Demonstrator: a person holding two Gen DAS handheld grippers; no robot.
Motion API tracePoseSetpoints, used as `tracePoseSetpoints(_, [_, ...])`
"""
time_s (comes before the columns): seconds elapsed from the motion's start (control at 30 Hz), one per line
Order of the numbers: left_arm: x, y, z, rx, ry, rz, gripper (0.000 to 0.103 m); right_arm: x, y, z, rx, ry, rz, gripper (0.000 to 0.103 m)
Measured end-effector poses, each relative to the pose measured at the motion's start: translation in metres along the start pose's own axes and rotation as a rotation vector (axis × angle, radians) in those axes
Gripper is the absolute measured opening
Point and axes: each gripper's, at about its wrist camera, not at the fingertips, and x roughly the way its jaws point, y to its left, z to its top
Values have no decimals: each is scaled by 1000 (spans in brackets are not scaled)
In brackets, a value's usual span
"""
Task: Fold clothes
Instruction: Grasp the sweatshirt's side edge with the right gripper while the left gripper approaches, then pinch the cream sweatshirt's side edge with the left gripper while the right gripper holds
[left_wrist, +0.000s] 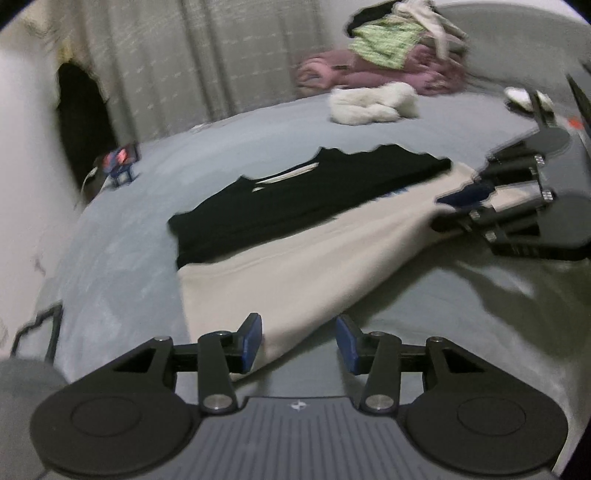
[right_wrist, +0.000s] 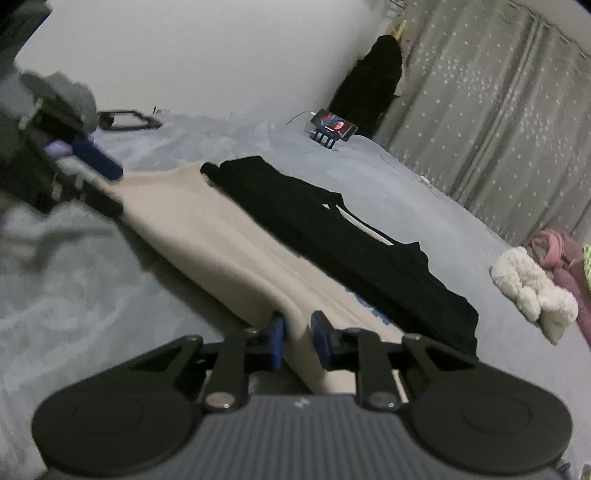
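A wide bed (right_wrist: 424, 192) with a grey-blue cover fills the room. Behind its far edge hang grey curtains (right_wrist: 498, 122) dotted with small white stars, drawn shut. A plain white wall (right_wrist: 184, 55) meets them at the corner, where a dark garment (right_wrist: 369, 88) hangs. A phone (right_wrist: 334, 125) with a lit screen stands near that far corner of the bed. The light is dim and even

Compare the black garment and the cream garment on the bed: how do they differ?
The black garment is dark and lies flat and untouched; the cream garment is pale, with some blue print at one end. The cream one reaches into both grippers, with a fold between the right gripper pads; the black one lies farther from them. Both lie side by side on the grey bed.
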Motion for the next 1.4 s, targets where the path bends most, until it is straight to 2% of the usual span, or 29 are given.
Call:
tracePoseSetpoints(0.17, [14,-20,0,173,-1,46,54,-4,-7,3,60,-9,26,15])
tracePoseSetpoints(0.27, [21,-24,-1,229,-4,86,55,-6,-11,4,92,-17,34,15])
tracePoseSetpoints(0.37, [25,-17,1,200,17,126,54,-9,-15,5,115,-26,44,15])
tracePoseSetpoints(0.5, [31,1,0,169,62,155,25,-11,-17,4,129,-35,55,15])
tracePoseSetpoints(0.53, [32,5,0,162,73,162,20,-12,-18,3,129,-37,57,15])
tracePoseSetpoints(0.6, [34,12,-1,143,87,168,17,-13,-17,1,128,-34,60,15])
tracePoseSetpoints(0.7, [35,14,0,137,91,167,15,-14,-13,-3,105,-25,69,16])
tracePoseSetpoints(0.77, [35,14,-2,138,92,173,15,-14,-8,-7,69,-8,66,22])
tracePoseSetpoints(0.83, [35,14,-2,138,95,175,15,-15,-1,-14,2,16,50,39])
tracePoseSetpoints(0.9, [36,15,-1,128,98,177,15,-17,1,-23,-44,41,33,43])
tracePoseSetpoints(1.1, [37,15,0,108,111,187,15,-25,-16,-53,-141,112,-90,42])
tracePoseSetpoints(1.2, [37,17,0,98,113,189,15,-23,-20,-65,-220,147,-178,42])
tracePoseSetpoints(1.3, [37,17,0,94,112,194,15,-22,-25,-69,-229,149,-181,40])
tracePoseSetpoints(1.4, [36,19,-1,90,110,192,15,-18,-24,-71,-271,160,-194,32])
